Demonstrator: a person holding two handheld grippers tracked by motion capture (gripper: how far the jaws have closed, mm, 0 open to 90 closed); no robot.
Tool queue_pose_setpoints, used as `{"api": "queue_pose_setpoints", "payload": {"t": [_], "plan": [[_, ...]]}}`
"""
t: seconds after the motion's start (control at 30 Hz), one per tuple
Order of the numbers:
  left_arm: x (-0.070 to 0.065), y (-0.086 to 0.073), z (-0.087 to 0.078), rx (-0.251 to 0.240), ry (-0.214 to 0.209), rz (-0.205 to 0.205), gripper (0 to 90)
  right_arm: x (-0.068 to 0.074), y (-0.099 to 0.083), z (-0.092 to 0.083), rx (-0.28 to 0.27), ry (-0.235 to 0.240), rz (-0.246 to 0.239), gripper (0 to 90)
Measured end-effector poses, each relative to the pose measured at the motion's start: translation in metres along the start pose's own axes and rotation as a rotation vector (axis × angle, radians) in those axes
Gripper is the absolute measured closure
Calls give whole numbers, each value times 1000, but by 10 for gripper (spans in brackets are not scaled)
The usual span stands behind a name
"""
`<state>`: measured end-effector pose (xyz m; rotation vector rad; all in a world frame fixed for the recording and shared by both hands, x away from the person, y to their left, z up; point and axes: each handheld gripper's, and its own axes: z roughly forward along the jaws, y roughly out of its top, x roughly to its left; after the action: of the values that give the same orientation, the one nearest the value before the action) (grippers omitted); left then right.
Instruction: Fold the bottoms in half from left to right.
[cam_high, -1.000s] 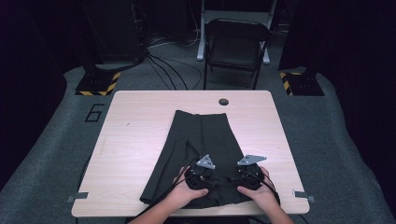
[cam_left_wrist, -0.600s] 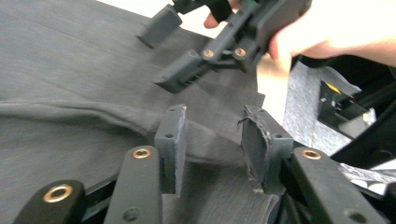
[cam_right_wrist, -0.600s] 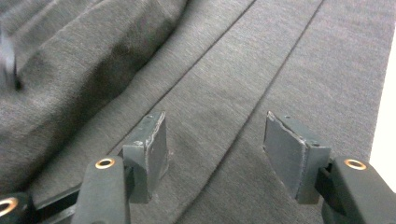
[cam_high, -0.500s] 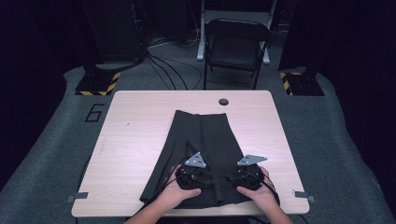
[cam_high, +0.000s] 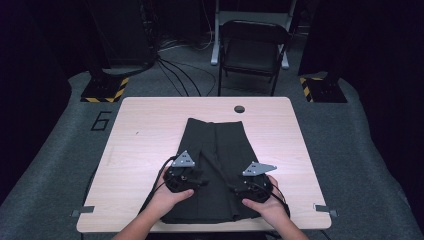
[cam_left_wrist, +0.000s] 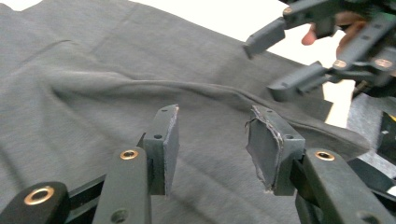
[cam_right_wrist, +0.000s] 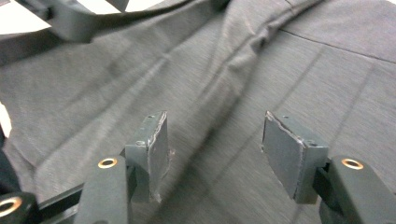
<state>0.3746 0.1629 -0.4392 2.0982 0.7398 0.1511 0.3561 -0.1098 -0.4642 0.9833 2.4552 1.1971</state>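
Dark grey cloth (cam_high: 215, 165) lies folded at the centre of the wooden table (cam_high: 145, 135). Low in the frame, the left gripper (cam_left_wrist: 212, 140) hovers over it, jaws just opened and empty; the right gripper (cam_right_wrist: 215, 144) stands spread too, pinching nothing.

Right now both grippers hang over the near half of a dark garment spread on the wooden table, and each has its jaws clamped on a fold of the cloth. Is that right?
Not quite. The left gripper and right gripper are over the near half of the dark garment on the wooden table, but both are open, nothing between the jaws. The left gripper's jaws have just been opening. The two gripper views show it.
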Motion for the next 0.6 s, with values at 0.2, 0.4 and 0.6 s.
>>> {"api": "queue_pose_setpoints", "payload": {"t": [0.2,0.4,0.6], "plan": [[13,4,-2,-17,48,-17,501,13,11,9,-12,31,55,391],[29,14,6,-41,81,-50,488,17,1,16,-2,35,51,393],[43,24,13,-64,108,-75,488,19,-5,19,26,40,23,446]]}}
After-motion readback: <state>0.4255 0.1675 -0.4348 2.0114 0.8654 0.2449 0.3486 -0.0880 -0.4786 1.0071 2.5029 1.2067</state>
